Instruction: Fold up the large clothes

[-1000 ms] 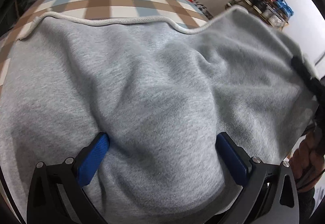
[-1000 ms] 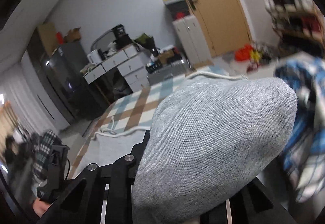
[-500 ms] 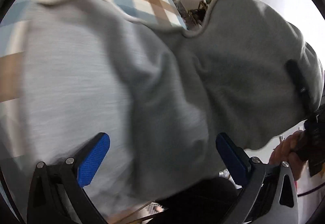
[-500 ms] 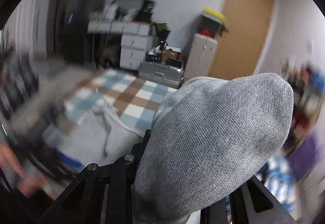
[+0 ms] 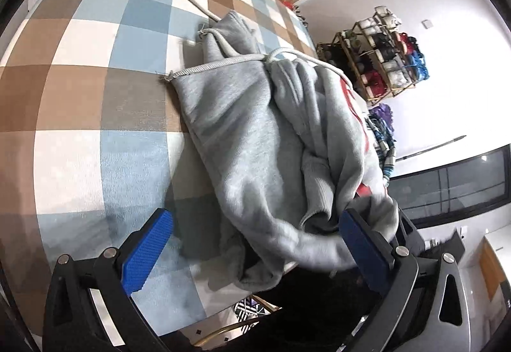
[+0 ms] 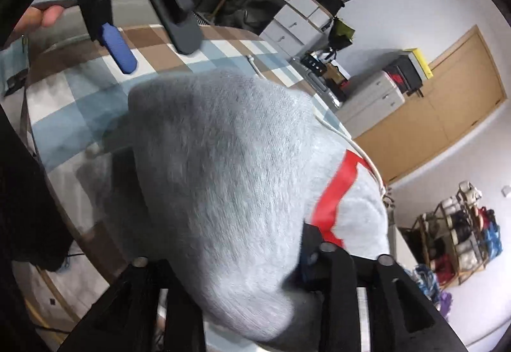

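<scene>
Now bunched, the grey fleece hoodie is exposing more checked blue-brown bedcover; the left gripper is gaping wide, the right gripper is clamping fleece.

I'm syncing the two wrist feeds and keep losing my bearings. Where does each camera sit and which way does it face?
Left wrist: rides the left tongs, looking down across the checked bed cover at the bunched grey hoodie; its blue pads stand apart.
Right wrist: rides the right tongs, facing drawers and door; hoodie cloth fills its jaws, and the left tongs and a hand show.
Shared: hoodie, bed cover, shoe rack.
</scene>
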A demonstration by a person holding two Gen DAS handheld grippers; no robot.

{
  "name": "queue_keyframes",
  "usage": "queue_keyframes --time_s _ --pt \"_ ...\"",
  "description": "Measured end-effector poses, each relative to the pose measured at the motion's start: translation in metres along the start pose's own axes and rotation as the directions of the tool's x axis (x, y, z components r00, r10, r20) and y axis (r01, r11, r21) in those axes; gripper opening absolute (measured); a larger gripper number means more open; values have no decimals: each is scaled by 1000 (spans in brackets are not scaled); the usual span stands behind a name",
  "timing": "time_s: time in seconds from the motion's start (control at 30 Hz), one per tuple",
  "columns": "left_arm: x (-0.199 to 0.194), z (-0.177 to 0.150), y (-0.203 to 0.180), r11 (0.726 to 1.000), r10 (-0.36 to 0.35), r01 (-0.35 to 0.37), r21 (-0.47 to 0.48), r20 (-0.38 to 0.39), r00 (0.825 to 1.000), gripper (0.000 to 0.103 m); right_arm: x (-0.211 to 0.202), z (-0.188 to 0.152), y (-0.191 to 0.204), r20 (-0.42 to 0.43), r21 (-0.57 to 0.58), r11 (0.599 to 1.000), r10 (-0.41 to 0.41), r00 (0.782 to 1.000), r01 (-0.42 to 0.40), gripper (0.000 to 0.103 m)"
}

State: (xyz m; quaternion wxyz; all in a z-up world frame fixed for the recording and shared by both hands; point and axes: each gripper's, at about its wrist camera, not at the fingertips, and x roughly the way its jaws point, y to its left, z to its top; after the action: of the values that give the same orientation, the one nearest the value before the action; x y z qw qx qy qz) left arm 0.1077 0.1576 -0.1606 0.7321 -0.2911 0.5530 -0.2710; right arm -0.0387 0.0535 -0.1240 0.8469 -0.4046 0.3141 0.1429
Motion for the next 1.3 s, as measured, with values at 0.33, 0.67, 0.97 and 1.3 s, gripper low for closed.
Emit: queue_keyframes --time_s 0.33,0.67,0.97,1.3 --pt "22 26 -41 997 -80 81 10 -46 996 101 -16 -23 -18 163 185 949 228 960 -257 90" --pt "94 58 -74 990 122 -110 87 -155 980 101 -25 -52 -72 368 397 713 454 812 -578 94" --pt "109 75 -61 999 -34 34 -1 -112 993 33 -20 -67 -105 457 487 512 541 706 -708 92" --pt "94 96 -86 988 -10 24 152 -88 996 8 -12 -96 -138 610 506 202 603 514 -838 93"
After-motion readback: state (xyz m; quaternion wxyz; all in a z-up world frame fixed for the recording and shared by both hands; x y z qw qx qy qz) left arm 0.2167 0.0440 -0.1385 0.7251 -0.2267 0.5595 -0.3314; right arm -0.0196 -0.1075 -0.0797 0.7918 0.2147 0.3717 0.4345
